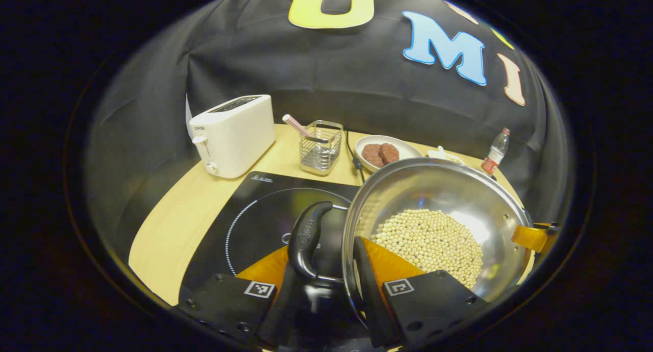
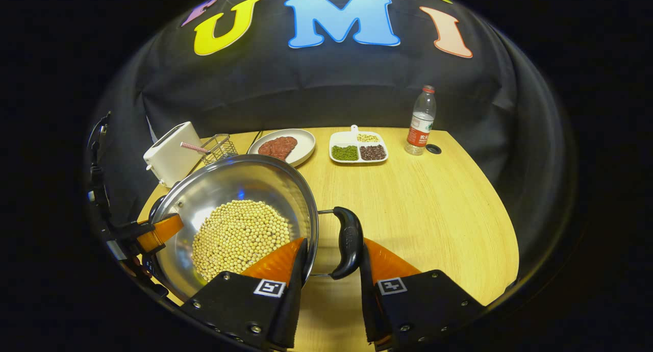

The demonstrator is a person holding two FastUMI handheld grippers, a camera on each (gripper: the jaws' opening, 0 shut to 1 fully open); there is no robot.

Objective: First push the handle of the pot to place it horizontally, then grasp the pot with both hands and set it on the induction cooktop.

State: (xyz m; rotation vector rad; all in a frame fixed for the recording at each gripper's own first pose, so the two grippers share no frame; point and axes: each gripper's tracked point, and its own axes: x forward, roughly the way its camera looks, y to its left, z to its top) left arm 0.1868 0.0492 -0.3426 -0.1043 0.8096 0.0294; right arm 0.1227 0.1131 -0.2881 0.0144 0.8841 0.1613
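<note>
Pot: round steel pot of pale beans, tilted, held partly above black induction cooktop.
Fingers: left gripper and right gripper each clamp one black side handle.
Advice: level it, lower both sides together, centre on ring.

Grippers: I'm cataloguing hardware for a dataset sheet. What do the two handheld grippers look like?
The left gripper and right gripper each have two wedge-shaped jaws tapering forward from black blocks studded with screws. Each block carries a square black-and-white fiducial marker. In the right gripper view, the left gripper's dark body trails black cables.
</note>
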